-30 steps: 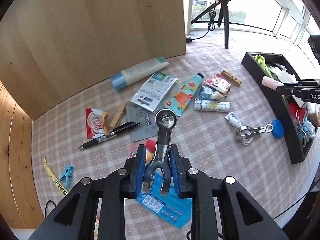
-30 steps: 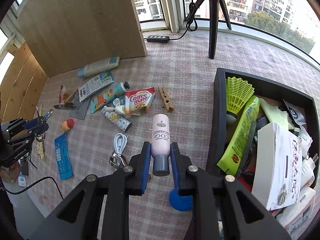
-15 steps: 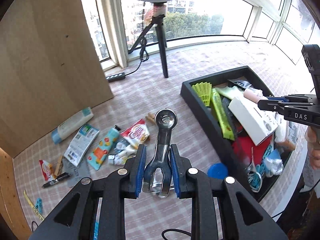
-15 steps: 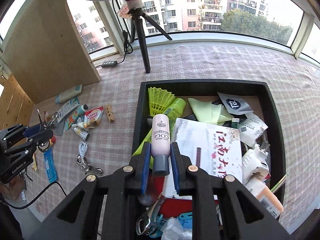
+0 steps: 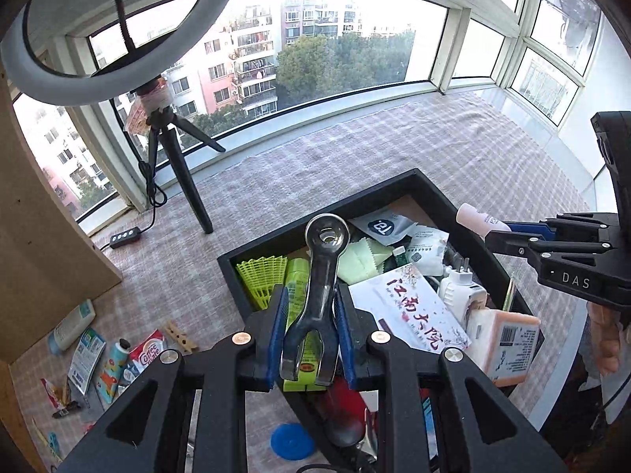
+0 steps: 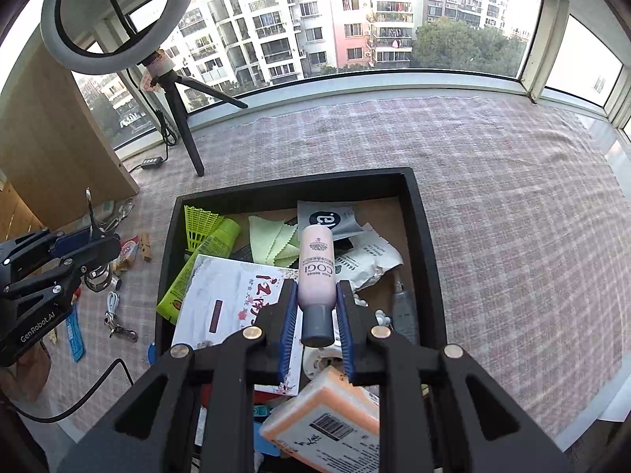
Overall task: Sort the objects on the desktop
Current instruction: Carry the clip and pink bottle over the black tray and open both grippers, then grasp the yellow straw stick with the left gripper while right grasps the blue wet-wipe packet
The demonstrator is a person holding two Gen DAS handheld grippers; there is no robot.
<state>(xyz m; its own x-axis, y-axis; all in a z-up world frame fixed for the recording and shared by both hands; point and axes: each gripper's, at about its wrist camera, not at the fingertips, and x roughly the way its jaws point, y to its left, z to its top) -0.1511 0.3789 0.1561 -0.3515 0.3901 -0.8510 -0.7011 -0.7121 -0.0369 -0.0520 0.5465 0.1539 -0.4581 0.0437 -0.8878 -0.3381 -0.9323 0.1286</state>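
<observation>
- Left hand-held gripper (image 5: 311, 339) pinches a metal bottle opener (image 5: 317, 287) by its forked end, ring end pointing away, so it hangs free to fall clear when let go.
- It sits above the near-left part of the black tray (image 5: 276, 240), over the green tube (image 5: 297, 287).
- Right hand-held gripper (image 6: 315, 317) pinches a pink bottle (image 6: 316, 272) just above its grey cap, body sticking forward.
- Bottle hovers over the tray's middle, above the white booklet (image 6: 232, 299) and the crumpled packets.
- Tray is already crowded: shuttlecock, green cloths, orange box. Drops should probably go to the bare back-right corner.
- Unsorted items remain on the table (image 6: 512, 197) left of the tray: sachets, clothespin, cable.
</observation>
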